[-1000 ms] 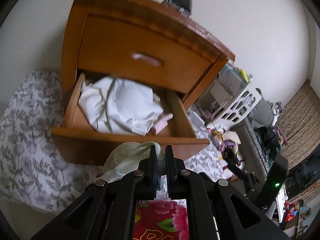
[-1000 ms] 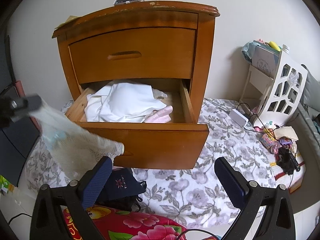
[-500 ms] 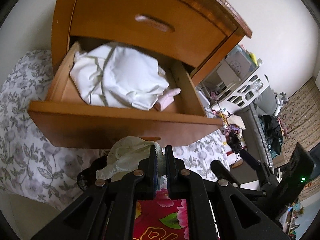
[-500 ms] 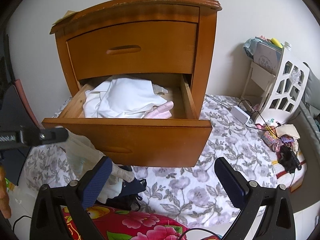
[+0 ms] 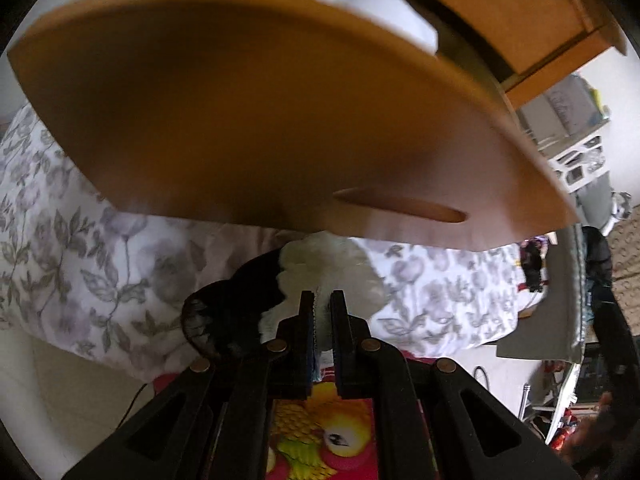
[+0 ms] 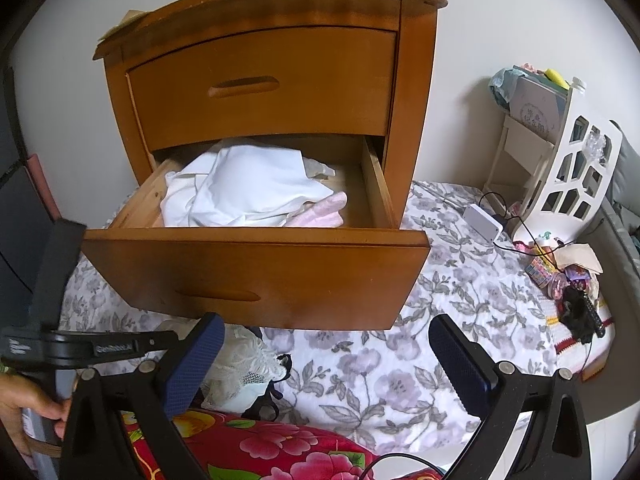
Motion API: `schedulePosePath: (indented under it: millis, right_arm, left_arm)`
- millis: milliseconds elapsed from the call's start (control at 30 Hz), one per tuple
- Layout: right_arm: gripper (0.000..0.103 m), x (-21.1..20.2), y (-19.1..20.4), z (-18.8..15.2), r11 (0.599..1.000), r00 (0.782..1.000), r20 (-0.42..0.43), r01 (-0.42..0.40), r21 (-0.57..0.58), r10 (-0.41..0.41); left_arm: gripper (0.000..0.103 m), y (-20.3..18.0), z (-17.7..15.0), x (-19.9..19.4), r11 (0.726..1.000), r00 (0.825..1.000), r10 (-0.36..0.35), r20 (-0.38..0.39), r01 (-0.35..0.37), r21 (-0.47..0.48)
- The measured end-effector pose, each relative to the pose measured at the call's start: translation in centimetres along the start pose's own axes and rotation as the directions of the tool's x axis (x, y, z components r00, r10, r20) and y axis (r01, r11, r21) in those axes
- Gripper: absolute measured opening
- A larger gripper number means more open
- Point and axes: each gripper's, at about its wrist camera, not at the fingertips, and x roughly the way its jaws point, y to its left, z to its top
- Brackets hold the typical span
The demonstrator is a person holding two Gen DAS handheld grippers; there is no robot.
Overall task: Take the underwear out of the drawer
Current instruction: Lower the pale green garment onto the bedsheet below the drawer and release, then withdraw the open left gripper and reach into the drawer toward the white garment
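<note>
While its two fingers stand nearly together, the left tool (image 5: 323, 312) pinches a fold of the pale lace underwear (image 5: 328, 264); grip is tight, fabric showing in the narrow slit between the pads. Garment is cream-white, thin, with a scalloped lace edge, bunched into a soft heap. It lies on the flowered bedspread (image 6: 400, 364), just near of the open drawer's front (image 6: 256, 276), resting partly on a dark garment (image 5: 228, 312) to its left. From the right wrist view the same underwear (image 6: 240, 376) sits crumpled beside black lace trim, outside the drawer.

Left tool points steeply down, low over the bed, close under the drawer front, which fills the top of its view. A hand (image 6: 24, 408) at the far left edge grips its handle.

Right tool (image 6: 324, 364) is spread wide, nothing between its blue pads, angled down toward the bedspread, near of the drawer.

Drawer interior: white folded cloth (image 6: 248, 192) and a pink piece (image 6: 324, 212) at its right. Nightstand (image 6: 272, 76) upper drawer closed. Red flowered blanket (image 6: 280, 448) along the near edge. White rack (image 6: 560, 160) far right.
</note>
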Motion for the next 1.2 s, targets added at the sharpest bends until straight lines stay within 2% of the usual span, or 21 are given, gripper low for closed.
schedulePosePath:
  millis: [500, 767, 833, 1000, 1200]
  right_arm:
    - [0.103, 0.6, 0.4, -0.1, 1.0, 1.0, -0.017, -0.001, -0.016, 0.001]
    - [0.103, 0.8, 0.4, 0.0, 1.0, 1.0, -0.02, 0.0, -0.02, 0.0]
    - [0.103, 0.9, 0.4, 0.0, 1.0, 1.0, -0.021, 0.001, -0.021, -0.001]
    - [0.103, 0.9, 0.4, 0.0, 1.0, 1.0, -0.019, 0.003, -0.017, -0.003]
    - [0.103, 0.7, 0.3, 0.1, 1.0, 1.0, -0.016, 0.004, -0.018, -0.005]
  left_arm:
    - [0.007, 1.3, -0.8, 4.8, 0.997, 0.991, 0.072, -0.116, -0.072, 0.009]
    - [0.01, 1.0, -0.7, 5.6, 0.996, 0.986, 0.092, -0.139, -0.089, 0.03]
    - [0.014, 0.8, -0.6, 5.4, 0.995, 0.986, 0.096, -0.137, -0.093, 0.035]
    - [0.04, 0.4, -0.4, 4.2, 0.993, 0.988, 0.111, -0.11, -0.104, 0.062]
    - [0.053, -0.3, 0.1, 1.9, 0.989, 0.99, 0.126, -0.064, -0.12, 0.092]
